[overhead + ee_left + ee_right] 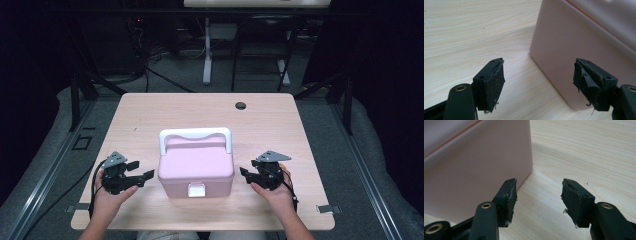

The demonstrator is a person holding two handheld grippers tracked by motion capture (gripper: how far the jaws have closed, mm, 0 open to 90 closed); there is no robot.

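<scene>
The box (196,167) looks like smooth pink plastic with a soft, half-matt sheen; its handle (195,135) and front latch (196,190) are white plastic, a little glossier. The table (150,112) has a pale wood-grain top, smooth and matt, with fine streaks running along it. The left gripper (539,82) is matt black plastic with brass-coloured screw inserts; its pads (495,83) are dark rubber, rough and frayed at the edges, one peeling. The right gripper (537,200) is the same, its pads (571,200) worn and crumbly. The grey plates (115,158) on top look like dull metal
</scene>
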